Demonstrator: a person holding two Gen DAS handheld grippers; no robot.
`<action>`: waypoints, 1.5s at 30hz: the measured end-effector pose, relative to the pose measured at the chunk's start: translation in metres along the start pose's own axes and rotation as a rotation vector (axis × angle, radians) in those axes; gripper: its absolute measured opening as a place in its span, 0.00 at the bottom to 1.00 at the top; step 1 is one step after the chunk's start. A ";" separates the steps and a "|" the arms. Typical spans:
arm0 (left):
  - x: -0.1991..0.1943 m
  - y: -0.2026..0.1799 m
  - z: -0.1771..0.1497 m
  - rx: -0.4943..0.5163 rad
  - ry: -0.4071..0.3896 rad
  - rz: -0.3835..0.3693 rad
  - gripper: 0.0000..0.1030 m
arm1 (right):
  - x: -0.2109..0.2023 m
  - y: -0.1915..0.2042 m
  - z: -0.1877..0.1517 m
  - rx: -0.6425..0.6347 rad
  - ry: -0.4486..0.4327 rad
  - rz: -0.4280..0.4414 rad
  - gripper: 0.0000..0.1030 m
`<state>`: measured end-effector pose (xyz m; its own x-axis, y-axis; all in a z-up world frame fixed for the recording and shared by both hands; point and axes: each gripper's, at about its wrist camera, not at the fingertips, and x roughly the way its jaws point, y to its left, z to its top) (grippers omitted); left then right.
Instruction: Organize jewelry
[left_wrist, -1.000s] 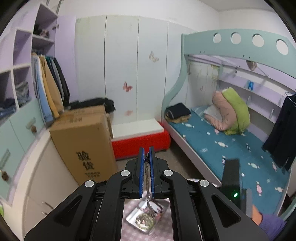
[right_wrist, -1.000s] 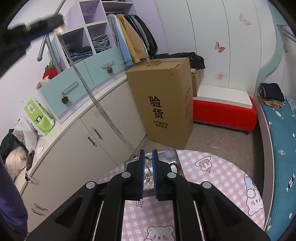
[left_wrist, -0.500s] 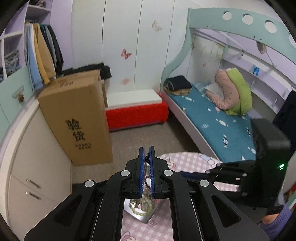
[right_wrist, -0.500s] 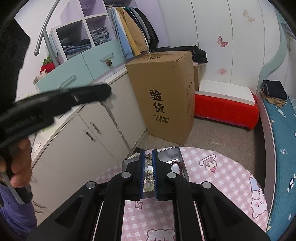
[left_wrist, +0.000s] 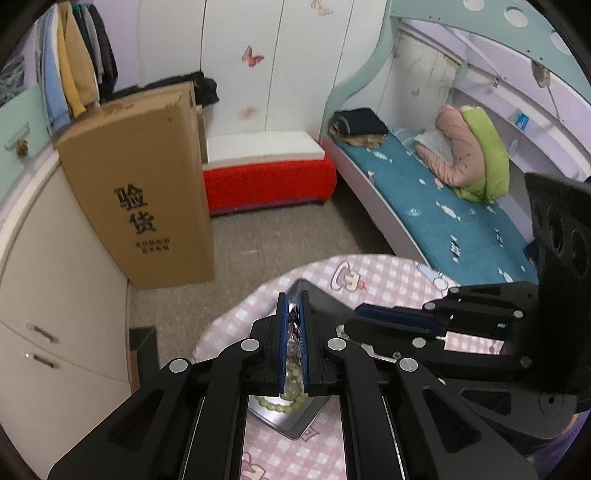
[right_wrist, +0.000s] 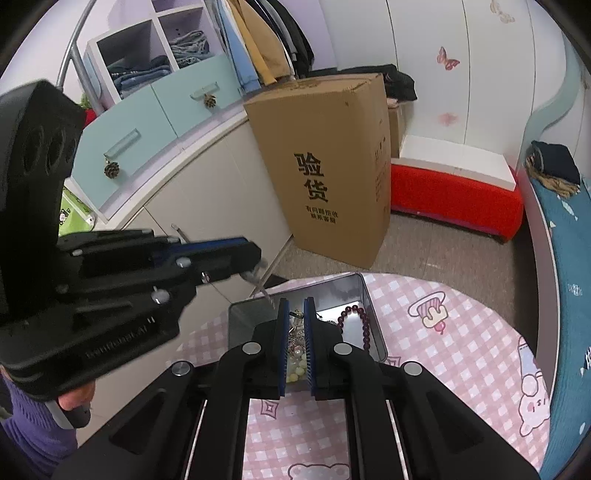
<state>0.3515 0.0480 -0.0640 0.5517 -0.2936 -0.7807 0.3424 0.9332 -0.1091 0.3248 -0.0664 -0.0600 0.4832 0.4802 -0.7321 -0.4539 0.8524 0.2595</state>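
Right wrist view: right tool (right_wrist: 295, 314) at lower centre, fingers pressed nearly together, nothing clearly pinched. Just beyond, a metal tin (right_wrist: 365, 295) on the pink checked tabletop (right_wrist: 461, 350) holds pale beads (right_wrist: 295, 365) and a dark red bead bracelet (right_wrist: 351, 317). Left tool (right_wrist: 255, 271) at mid-left, closed on a thin silver chain (right_wrist: 264, 290) dangling over the tin. Cardboard box (right_wrist: 332, 166) behind.

So my metal tin (right_wrist: 371, 317) sits open at the frame's lower centre on the pink checked cloth. Inside: a dark purple bead bracelet (right_wrist: 352, 319) on the right, pale green beads (right_wrist: 297, 365) nearer me, silvery bits tangled between.
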 end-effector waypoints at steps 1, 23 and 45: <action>0.007 0.001 -0.003 0.000 0.020 -0.009 0.06 | 0.004 -0.001 -0.001 0.003 0.009 0.000 0.08; 0.020 0.025 -0.028 -0.086 0.061 0.057 0.64 | 0.018 -0.018 -0.018 0.063 0.052 -0.013 0.38; -0.080 -0.041 -0.119 -0.115 -0.198 0.260 0.79 | -0.081 0.005 -0.104 0.058 -0.149 -0.208 0.67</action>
<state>0.2031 0.0578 -0.0701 0.7497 -0.0672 -0.6584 0.0894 0.9960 0.0001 0.2058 -0.1228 -0.0646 0.6685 0.3150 -0.6737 -0.2915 0.9444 0.1523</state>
